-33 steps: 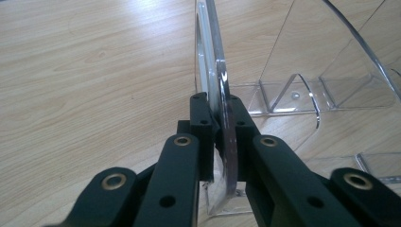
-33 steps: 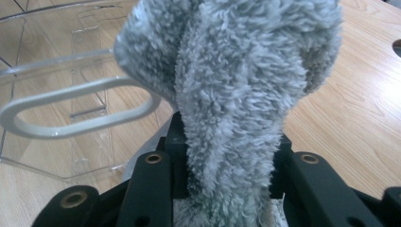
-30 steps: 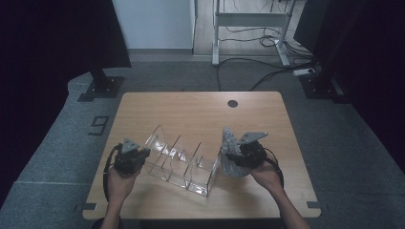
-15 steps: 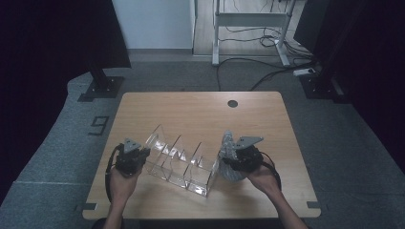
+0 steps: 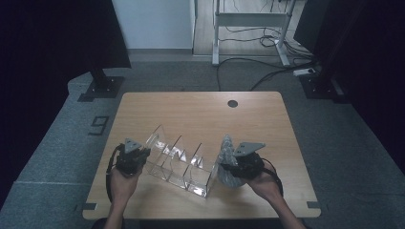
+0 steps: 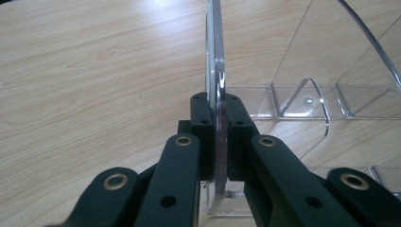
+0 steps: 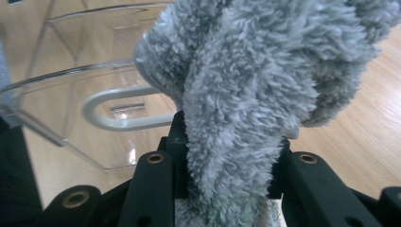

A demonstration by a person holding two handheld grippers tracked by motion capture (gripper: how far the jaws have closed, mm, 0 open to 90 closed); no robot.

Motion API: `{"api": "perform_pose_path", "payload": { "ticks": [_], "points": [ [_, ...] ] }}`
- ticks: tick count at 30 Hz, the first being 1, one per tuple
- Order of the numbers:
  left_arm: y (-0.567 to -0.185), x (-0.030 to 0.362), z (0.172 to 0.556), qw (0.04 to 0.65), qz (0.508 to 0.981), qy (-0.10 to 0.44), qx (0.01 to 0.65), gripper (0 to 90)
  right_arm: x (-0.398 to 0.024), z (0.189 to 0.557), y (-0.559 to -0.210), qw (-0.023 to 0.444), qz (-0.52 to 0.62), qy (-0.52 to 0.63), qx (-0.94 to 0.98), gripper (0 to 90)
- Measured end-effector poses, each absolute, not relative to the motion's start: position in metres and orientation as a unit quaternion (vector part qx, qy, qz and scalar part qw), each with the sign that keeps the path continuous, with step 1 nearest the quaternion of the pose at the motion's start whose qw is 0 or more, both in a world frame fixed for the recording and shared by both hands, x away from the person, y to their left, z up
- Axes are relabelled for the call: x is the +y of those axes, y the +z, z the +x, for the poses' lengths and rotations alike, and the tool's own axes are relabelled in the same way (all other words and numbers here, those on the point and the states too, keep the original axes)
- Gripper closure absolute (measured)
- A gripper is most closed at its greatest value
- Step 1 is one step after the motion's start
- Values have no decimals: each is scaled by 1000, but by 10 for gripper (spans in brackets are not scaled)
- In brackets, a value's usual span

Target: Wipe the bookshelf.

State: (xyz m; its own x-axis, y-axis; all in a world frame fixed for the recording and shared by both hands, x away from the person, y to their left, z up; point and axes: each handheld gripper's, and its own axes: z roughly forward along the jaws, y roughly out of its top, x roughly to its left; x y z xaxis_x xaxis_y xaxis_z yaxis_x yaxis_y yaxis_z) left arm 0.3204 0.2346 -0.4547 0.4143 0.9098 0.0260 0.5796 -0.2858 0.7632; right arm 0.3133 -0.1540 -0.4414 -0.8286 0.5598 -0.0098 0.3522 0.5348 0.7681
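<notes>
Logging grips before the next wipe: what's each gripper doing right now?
Left gripper: shut on the clear acrylic organizer, at its end wall.
Right gripper: shut on the grey fluffy cloth.

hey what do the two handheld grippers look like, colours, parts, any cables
Both are black. The left gripper has flat jointed link arms with brass-coloured pivot rings and small screw holes; the right gripper is built the same. From above, each carries a grey three-cornered plate on top, and a black cable loops from each beside the hand. The forearms are bare, no sleeves in view.
</notes>
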Motion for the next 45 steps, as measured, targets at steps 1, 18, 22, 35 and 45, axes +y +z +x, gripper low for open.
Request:
{"api": "perform_pose_path", "payload": {
  "ticks": [1, 18, 22, 35, 45],
  "points": [
    [-455, 234, 320, 347, 765, 237, 487, 854, -153, 310, -441, 125, 260, 407, 867, 652],
    [-454, 233, 320, 344, 763, 240, 492, 853, -139, 271, -438, 99, 221, 415, 877, 652],
    [-454, 233, 320, 343, 763, 239, 493, 854, -136, 263, -437, 91, 210, 417, 879, 652],
    [-454, 234, 321, 344, 764, 236, 492, 853, -133, 254, -446, 75, 204, 420, 881, 656],
    [-454, 235, 321, 346, 767, 232, 488, 854, -131, 258, -473, 59, 219, 400, 888, 656]
  ]
}}
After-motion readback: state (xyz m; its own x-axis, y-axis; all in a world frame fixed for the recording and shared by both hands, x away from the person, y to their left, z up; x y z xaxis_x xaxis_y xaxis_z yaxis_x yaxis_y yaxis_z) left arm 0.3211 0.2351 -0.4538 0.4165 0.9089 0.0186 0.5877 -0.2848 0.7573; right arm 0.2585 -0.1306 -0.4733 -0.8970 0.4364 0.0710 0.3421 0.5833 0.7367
